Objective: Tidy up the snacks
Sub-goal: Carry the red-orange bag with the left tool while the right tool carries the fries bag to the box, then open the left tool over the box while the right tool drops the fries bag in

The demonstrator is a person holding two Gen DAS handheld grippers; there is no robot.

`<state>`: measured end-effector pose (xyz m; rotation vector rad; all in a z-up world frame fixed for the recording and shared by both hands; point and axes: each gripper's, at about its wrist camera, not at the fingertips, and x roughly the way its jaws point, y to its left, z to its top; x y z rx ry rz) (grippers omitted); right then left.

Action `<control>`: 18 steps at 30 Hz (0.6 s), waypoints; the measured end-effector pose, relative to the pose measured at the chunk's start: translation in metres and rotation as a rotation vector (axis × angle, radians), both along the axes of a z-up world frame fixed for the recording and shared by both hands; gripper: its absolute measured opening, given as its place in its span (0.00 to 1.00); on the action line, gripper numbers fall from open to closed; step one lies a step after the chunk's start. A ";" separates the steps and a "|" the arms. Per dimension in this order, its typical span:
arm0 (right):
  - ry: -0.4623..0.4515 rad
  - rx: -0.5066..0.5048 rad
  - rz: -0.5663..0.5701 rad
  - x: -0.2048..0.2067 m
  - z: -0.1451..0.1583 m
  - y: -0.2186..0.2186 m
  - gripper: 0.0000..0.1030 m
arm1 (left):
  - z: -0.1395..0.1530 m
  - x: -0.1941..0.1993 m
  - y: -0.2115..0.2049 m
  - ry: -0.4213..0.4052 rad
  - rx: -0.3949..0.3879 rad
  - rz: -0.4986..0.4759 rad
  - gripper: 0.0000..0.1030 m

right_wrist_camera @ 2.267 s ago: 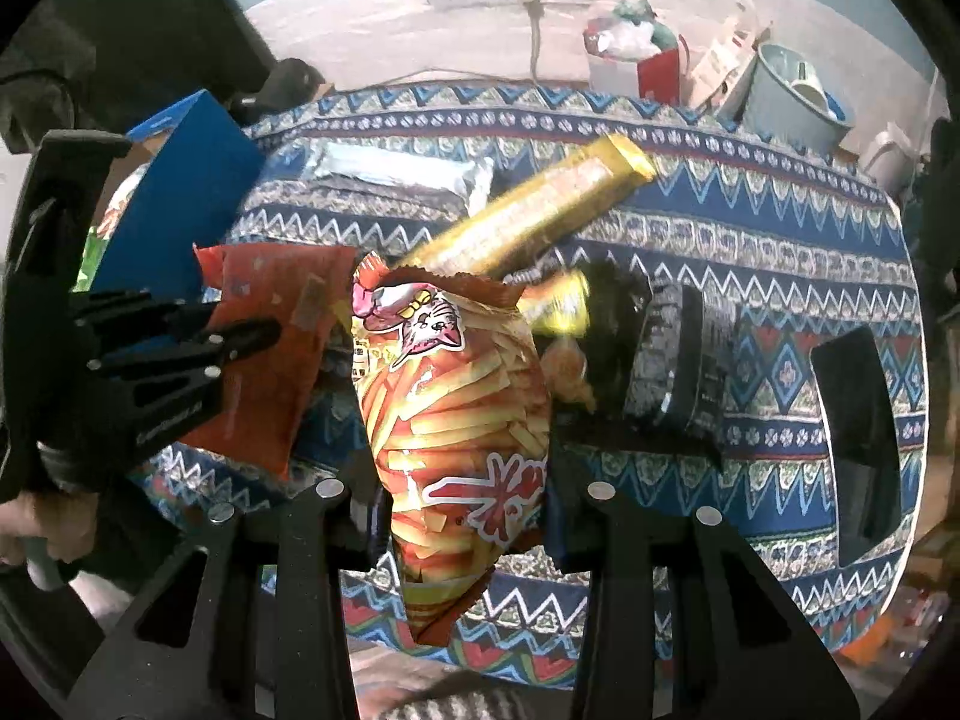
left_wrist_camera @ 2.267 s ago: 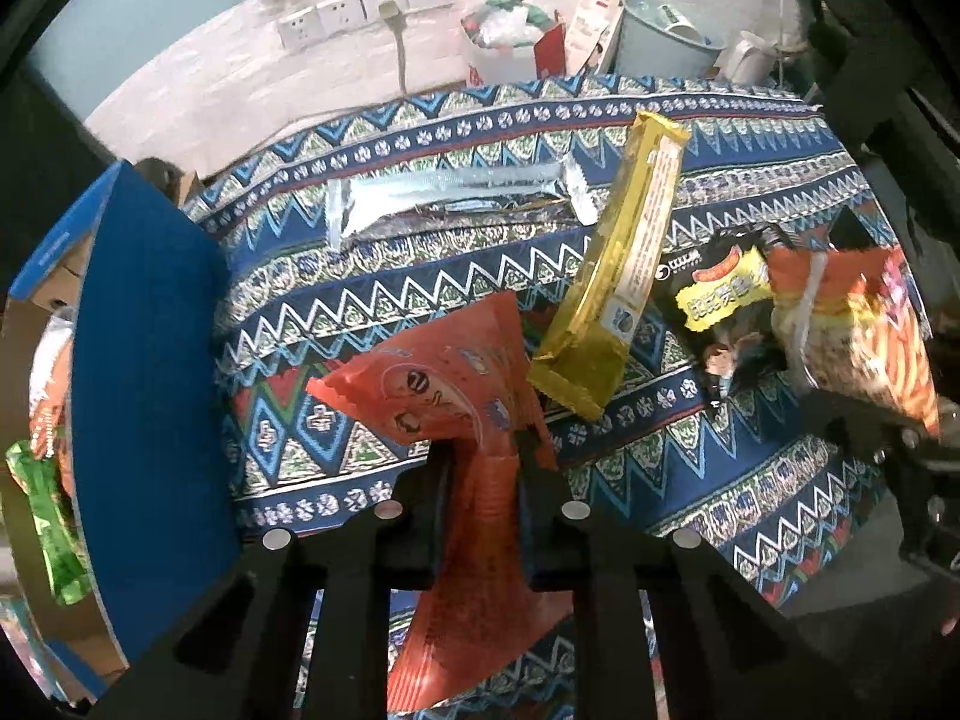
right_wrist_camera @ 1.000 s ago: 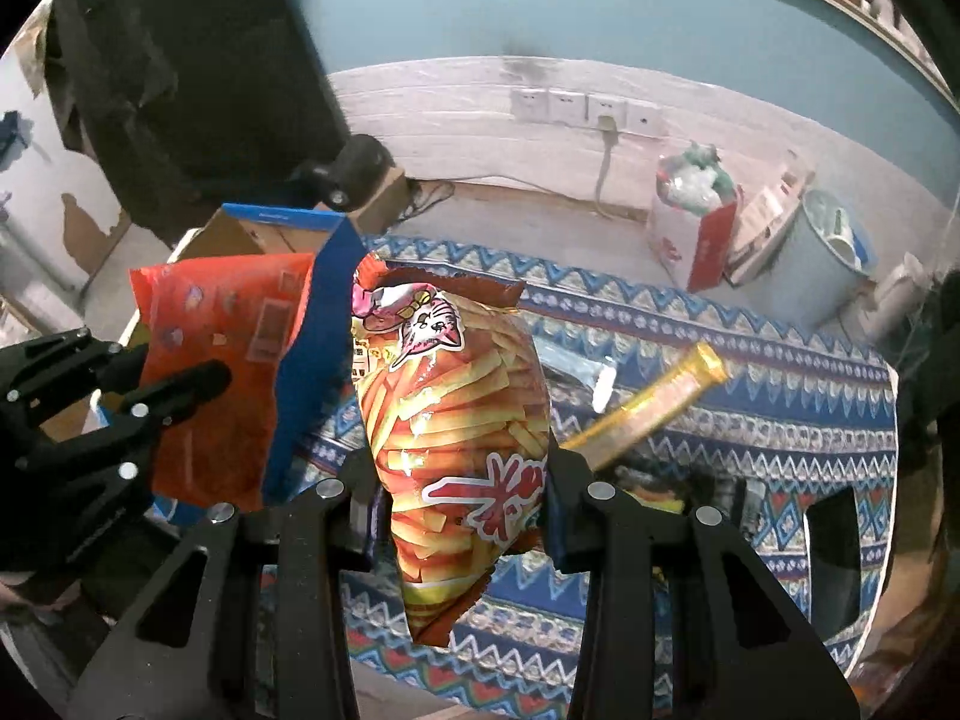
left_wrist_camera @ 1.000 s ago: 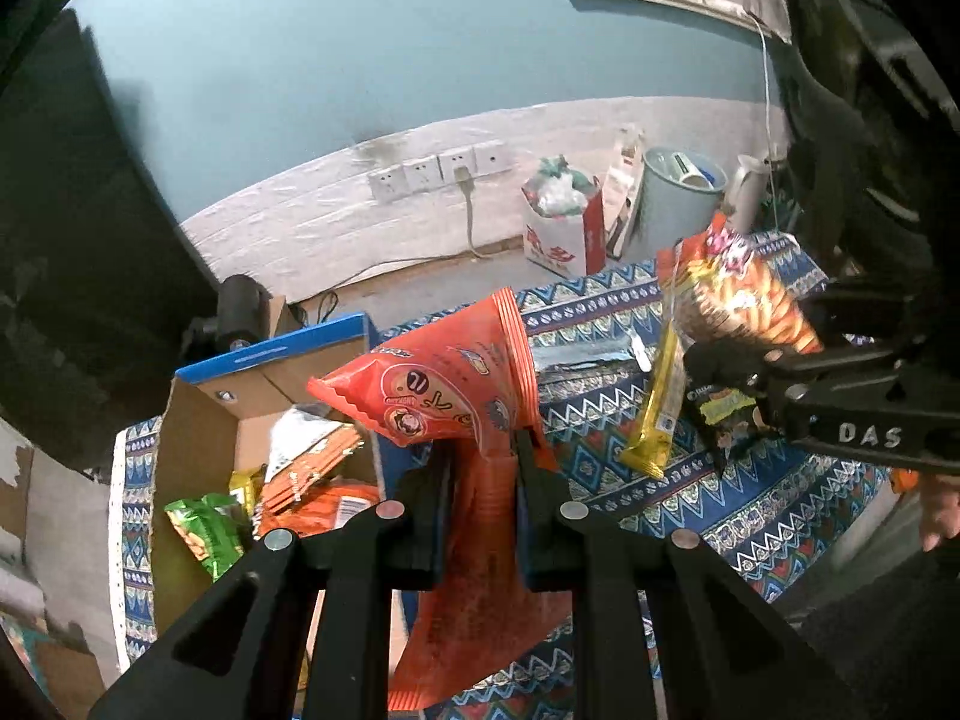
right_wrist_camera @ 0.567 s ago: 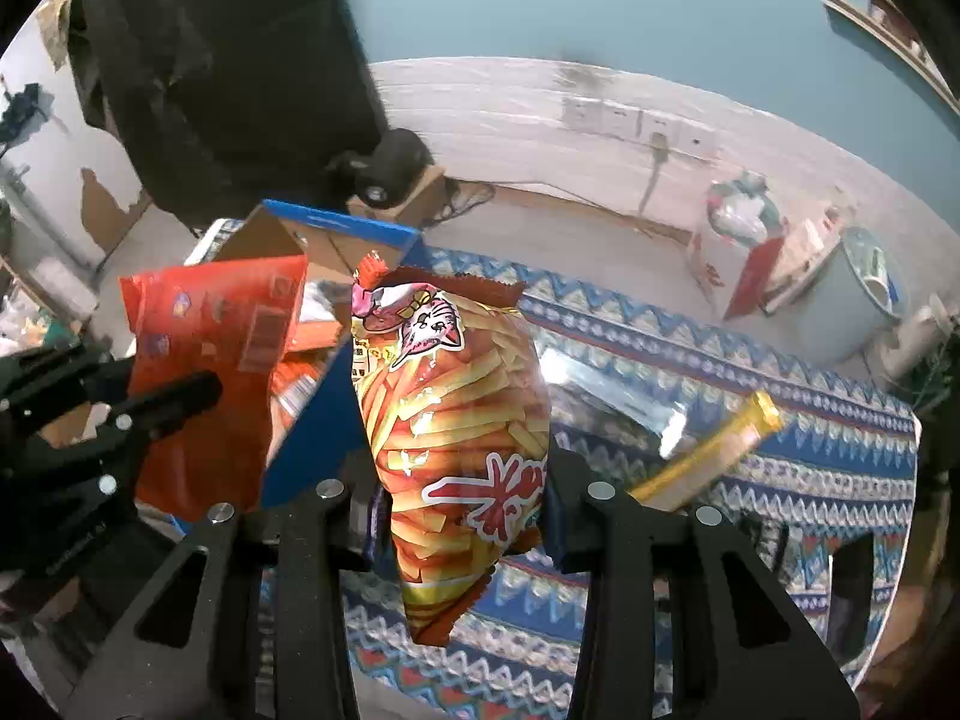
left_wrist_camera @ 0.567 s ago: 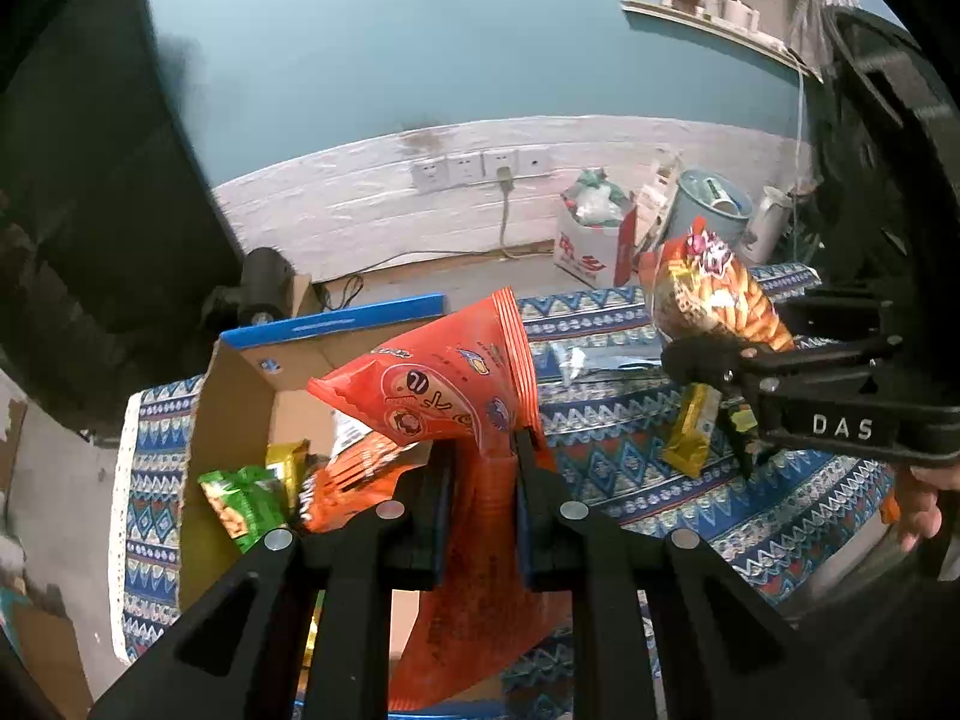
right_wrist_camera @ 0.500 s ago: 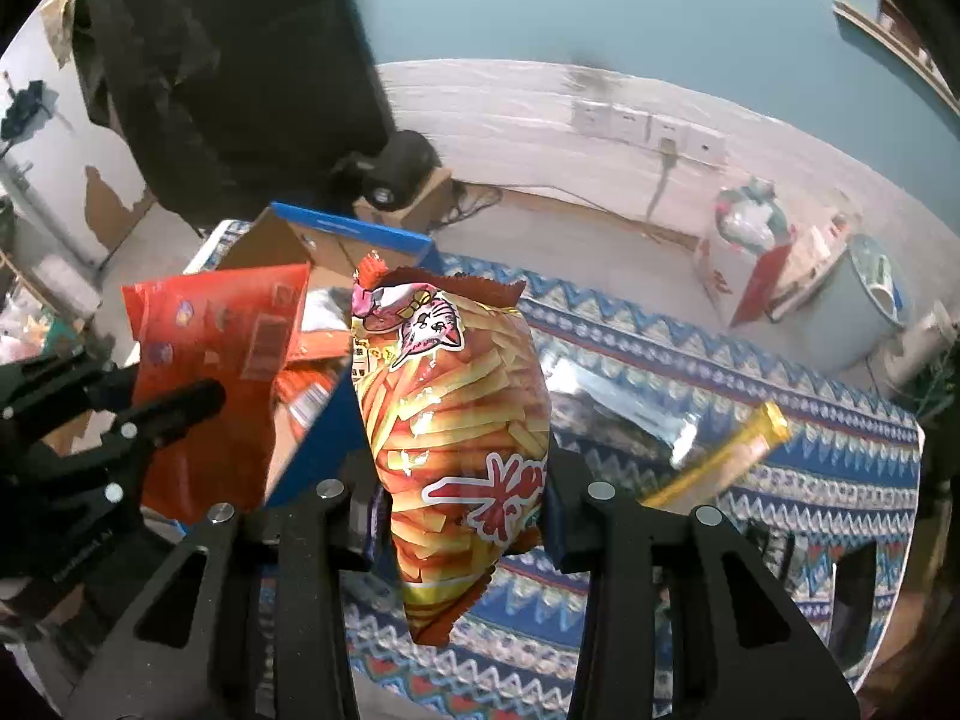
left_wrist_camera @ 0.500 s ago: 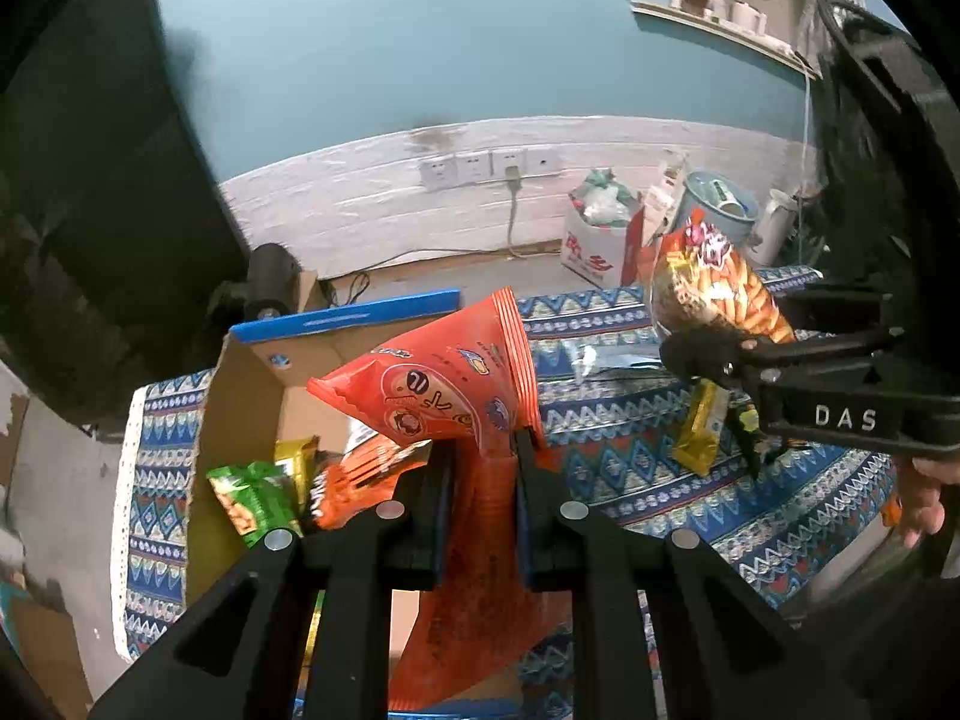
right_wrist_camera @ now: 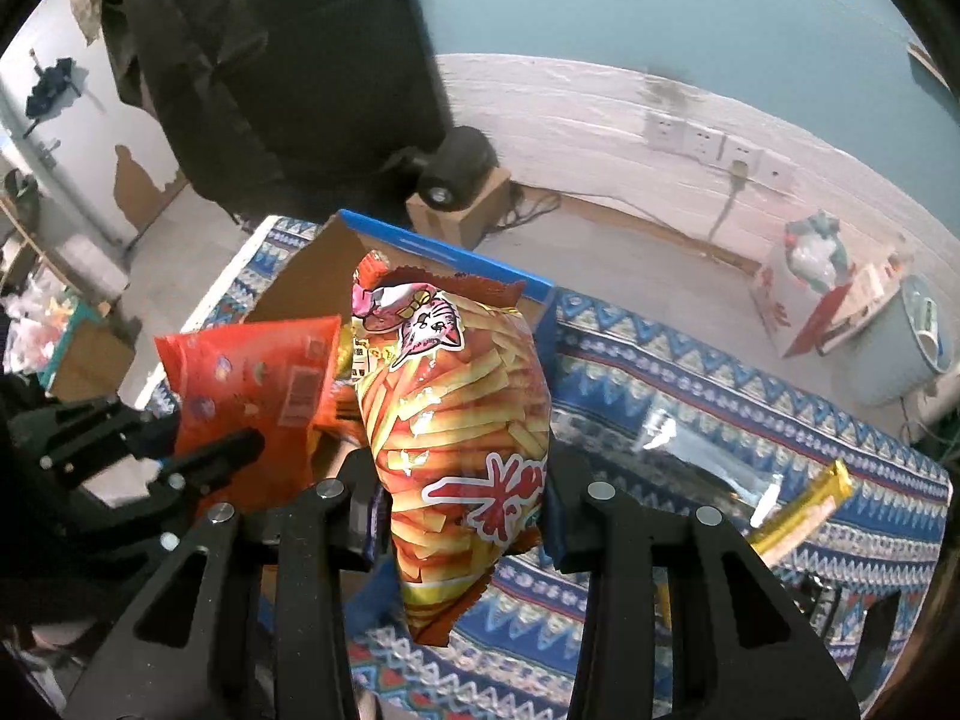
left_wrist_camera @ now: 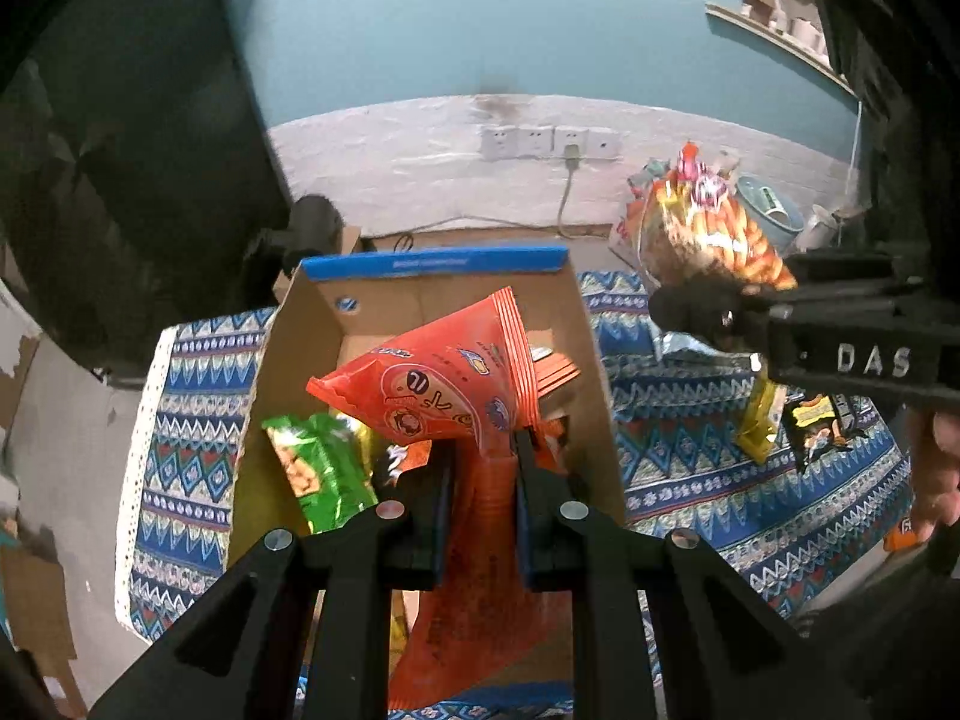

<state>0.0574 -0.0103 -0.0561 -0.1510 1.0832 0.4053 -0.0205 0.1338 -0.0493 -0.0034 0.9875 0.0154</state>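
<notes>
My left gripper (left_wrist_camera: 480, 450) is shut on an orange-red snack bag (left_wrist_camera: 444, 384) and holds it above an open cardboard box (left_wrist_camera: 300, 324) with a blue flap. The box holds a green snack bag (left_wrist_camera: 318, 468) and other orange packets. My right gripper (right_wrist_camera: 462, 492) is shut on a puffy bag of fry-shaped crisps (right_wrist_camera: 462, 420), held in the air beside the box; this bag also shows in the left wrist view (left_wrist_camera: 708, 234). The left gripper and its bag (right_wrist_camera: 252, 378) show at the left of the right wrist view.
A patterned blue cloth (left_wrist_camera: 690, 480) covers the table. On it lie a gold bar packet (right_wrist_camera: 804, 510), a silver foil packet (right_wrist_camera: 708, 456) and a black-and-yellow packet (left_wrist_camera: 816, 420). Beyond the table stand a red-and-white box (right_wrist_camera: 804, 294) and a grey bucket (right_wrist_camera: 900, 348) by the wall.
Both grippers have swung left with their bags. The box now sits directly below my left gripper, and the right gripper's bag has come closer to the box.
</notes>
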 end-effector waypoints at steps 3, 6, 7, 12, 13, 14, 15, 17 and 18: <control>0.012 0.005 0.013 0.005 -0.004 0.013 0.37 | -0.009 0.000 0.011 0.019 0.000 0.019 0.17; 0.024 0.003 0.030 0.007 -0.010 0.024 0.37 | -0.018 0.001 0.021 0.043 -0.002 0.037 0.17; 0.029 0.003 0.033 0.008 -0.012 0.027 0.37 | -0.021 0.001 0.025 0.054 -0.011 0.042 0.17; 0.050 0.001 0.050 0.013 -0.020 0.044 0.37 | -0.031 0.002 0.037 0.108 -0.042 0.065 0.22; 0.052 0.001 0.054 0.014 -0.021 0.046 0.37 | -0.031 0.002 0.038 0.110 -0.042 0.070 0.24; 0.055 0.000 0.059 0.014 -0.022 0.049 0.37 | -0.030 0.001 0.040 0.106 -0.036 0.077 0.31; 0.056 0.000 0.063 0.014 -0.023 0.052 0.37 | -0.029 0.001 0.041 0.102 -0.029 0.082 0.41; 0.060 -0.002 0.070 0.015 -0.025 0.057 0.37 | -0.024 -0.001 0.044 0.080 -0.016 0.088 0.51; 0.062 -0.003 0.073 0.015 -0.026 0.058 0.37 | -0.022 -0.001 0.046 0.073 -0.007 0.094 0.57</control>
